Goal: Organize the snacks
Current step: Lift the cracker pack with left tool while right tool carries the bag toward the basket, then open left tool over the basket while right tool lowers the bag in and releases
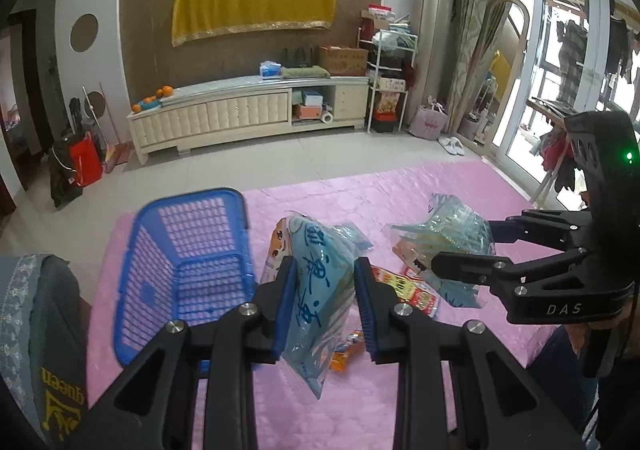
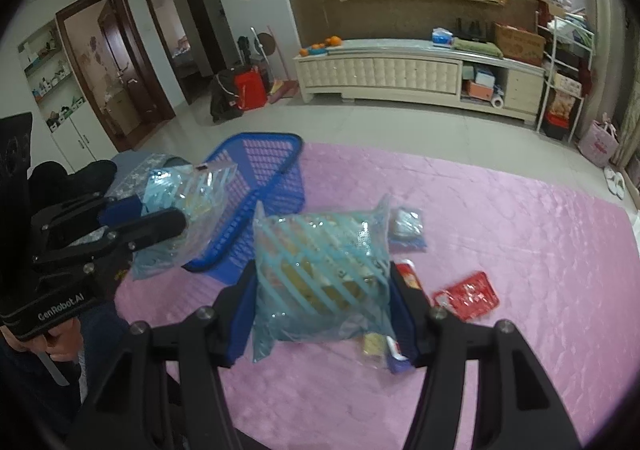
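The left gripper (image 1: 325, 306) squeezes a blue bag (image 1: 316, 290). The right gripper (image 2: 323, 310) squeezes a striped bag (image 2: 320, 278). A basket (image 2: 264, 186) sits near the mat's (image 2: 500, 250) left edge.

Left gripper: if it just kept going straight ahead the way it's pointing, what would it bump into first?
The left gripper already grips a blue snack bag. Straight ahead, it would probably meet the pink mat just beyond the bag; depth is uncertain.

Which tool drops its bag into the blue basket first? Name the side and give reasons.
Left. The left tool, shut on its light blue plastic snack bag, sits right beside the blue slatted plastic basket. The right tool holds its striped blue snack bag farther away, over the pink mat.
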